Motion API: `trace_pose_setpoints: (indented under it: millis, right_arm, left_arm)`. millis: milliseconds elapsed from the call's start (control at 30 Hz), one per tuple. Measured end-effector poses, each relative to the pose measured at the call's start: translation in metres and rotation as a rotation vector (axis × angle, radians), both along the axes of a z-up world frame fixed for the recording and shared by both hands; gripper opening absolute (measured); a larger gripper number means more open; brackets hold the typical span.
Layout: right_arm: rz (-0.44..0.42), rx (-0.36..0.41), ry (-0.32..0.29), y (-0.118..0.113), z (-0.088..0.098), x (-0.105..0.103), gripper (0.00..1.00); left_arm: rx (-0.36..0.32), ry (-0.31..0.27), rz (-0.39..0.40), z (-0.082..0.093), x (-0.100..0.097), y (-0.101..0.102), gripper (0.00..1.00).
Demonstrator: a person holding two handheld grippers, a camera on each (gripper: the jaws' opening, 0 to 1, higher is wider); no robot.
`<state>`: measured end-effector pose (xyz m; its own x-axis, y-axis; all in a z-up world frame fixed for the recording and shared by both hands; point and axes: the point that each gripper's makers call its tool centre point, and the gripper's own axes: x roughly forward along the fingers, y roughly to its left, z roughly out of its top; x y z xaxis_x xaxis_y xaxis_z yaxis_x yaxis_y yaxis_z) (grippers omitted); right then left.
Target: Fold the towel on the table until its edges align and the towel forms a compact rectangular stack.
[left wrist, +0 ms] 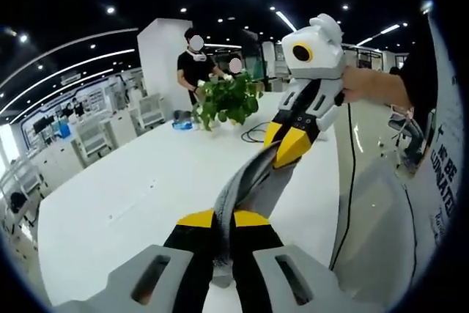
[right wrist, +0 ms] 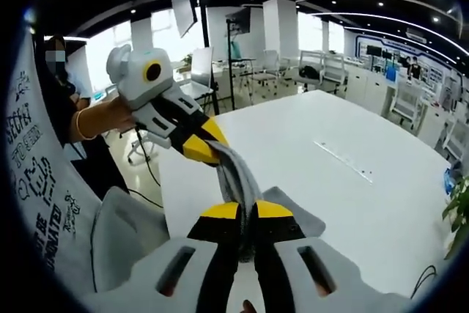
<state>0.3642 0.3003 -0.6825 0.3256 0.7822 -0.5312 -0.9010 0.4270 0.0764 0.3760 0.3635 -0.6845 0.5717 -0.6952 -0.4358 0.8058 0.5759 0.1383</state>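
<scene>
The left gripper view shows a green plant (left wrist: 227, 100) and two people far across the white bench (left wrist: 139, 181). The right gripper view shows chairs (right wrist: 198, 71). The grey towel (left wrist: 245, 181) hangs bunched above the bench, stretched long between the left gripper (left wrist: 223, 219) and right gripper (left wrist: 284, 144). Both pinch it tight.

The left gripper view looks close along its jaws across the white table (left wrist: 132, 181) toward a potted plant (left wrist: 227, 100). The right gripper view faces back the opposite way; both share the stretched grey towel (right wrist: 236, 170).
</scene>
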Motion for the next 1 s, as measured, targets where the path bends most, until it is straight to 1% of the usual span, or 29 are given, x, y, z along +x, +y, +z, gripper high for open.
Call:
trace_pose_setpoints:
  millis: [400,567,667,867,933,1000]
  right_arm:
    - [-0.018,-0.018,0.077,0.002,-0.027,0.021,0.04]
    - [-0.026,-0.026,0.117,0.003,-0.04,0.029,0.04]
    - [-0.033,-0.021,0.135,0.003,-0.045,0.033,0.04]
    - [-0.036,0.006,0.157,0.003,-0.051,0.038,0.05]
    - [-0.02,0.036,0.171,0.004,-0.053,0.035,0.06]
    - [-0.023,0.075,0.177,0.005,-0.052,0.034,0.09]
  left_arm:
    - [-0.017,0.081,0.019,-0.031,0.02,0.004,0.07]
    - [-0.029,0.119,0.028,-0.045,0.027,0.004,0.07]
    - [-0.037,0.134,0.033,-0.049,0.03,0.005,0.07]
    - [-0.073,0.175,0.056,-0.059,0.038,0.006,0.07]
    - [-0.081,0.185,0.063,-0.061,0.04,0.007,0.07]
    - [-0.087,0.192,0.07,-0.063,0.042,0.008,0.06]
